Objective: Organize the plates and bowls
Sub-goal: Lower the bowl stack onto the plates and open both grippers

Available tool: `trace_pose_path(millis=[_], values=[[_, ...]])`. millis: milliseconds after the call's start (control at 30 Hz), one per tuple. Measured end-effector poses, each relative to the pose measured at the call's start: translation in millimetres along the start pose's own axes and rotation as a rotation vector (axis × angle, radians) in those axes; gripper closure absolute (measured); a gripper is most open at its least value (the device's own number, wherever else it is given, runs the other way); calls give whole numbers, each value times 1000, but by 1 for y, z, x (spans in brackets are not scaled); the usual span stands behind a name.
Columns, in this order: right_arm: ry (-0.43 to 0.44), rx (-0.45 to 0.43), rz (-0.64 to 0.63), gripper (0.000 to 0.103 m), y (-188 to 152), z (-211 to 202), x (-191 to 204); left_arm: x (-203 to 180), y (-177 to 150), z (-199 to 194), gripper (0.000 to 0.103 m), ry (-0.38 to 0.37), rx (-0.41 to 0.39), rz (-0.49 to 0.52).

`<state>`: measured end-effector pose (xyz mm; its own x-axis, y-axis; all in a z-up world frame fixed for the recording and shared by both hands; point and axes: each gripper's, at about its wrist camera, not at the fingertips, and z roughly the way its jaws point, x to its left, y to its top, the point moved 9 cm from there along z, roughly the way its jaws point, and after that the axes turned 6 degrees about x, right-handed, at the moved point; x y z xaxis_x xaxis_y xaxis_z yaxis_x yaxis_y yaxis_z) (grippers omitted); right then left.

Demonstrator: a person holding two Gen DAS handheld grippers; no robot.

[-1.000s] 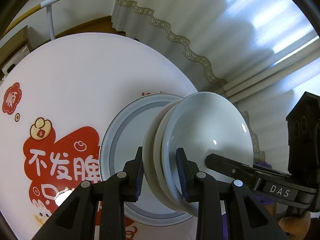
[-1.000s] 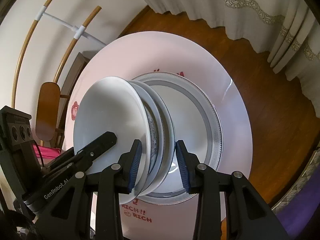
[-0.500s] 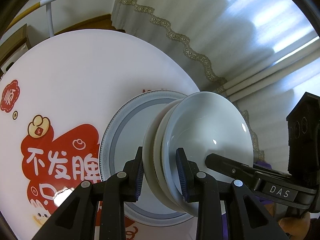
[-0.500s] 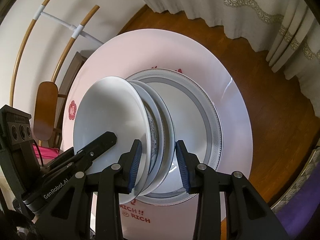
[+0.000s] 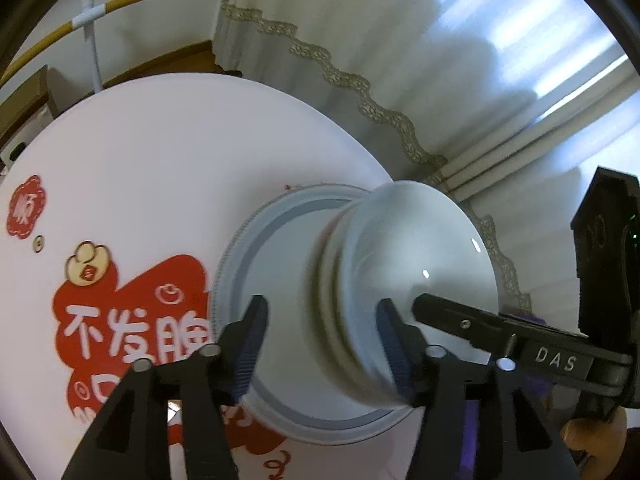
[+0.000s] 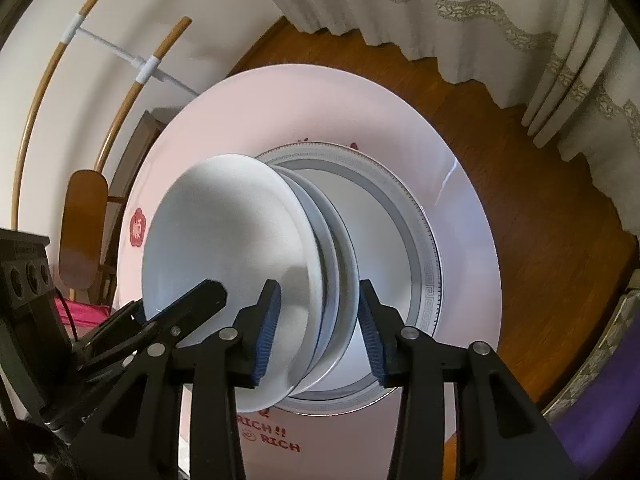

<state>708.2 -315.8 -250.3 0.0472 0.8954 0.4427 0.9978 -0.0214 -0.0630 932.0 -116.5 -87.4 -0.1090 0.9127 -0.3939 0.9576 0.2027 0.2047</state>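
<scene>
The stack of bowls (image 6: 256, 264) rests on the grey-rimmed plate (image 6: 424, 264) at the desk (image 5: 160, 152) centre, between left tool (image 5: 320, 340) and right tool (image 6: 318, 330), both having just opened, pads clear of the rims.

Home dining room, lace-trimmed curtains (image 6: 460, 12), wooden floor (image 6: 532, 208), round printed table (image 6: 460, 216)
</scene>
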Motion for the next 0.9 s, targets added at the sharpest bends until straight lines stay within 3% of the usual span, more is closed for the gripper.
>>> trace_pose_path(millis=[100, 233, 367, 733, 900], values=[[-23, -24, 10, 50, -1, -6, 0, 11, -4, -12, 41, -11, -10, -17], [-39, -71, 24, 43, -8, -21, 1, 24, -11, -34, 30, -20, -43, -14], [-45, -120, 31, 30, -22, -40, 6, 35, -23, -60, 29, 26, -78, 2], [-63, -187, -36, 18, -73, -77, 30, 42, -73, -115, 19, 109, -165, 18], [-75, -222, -95, 10, -108, -91, 38, 38, -116, -144, 19, 177, -219, 43]])
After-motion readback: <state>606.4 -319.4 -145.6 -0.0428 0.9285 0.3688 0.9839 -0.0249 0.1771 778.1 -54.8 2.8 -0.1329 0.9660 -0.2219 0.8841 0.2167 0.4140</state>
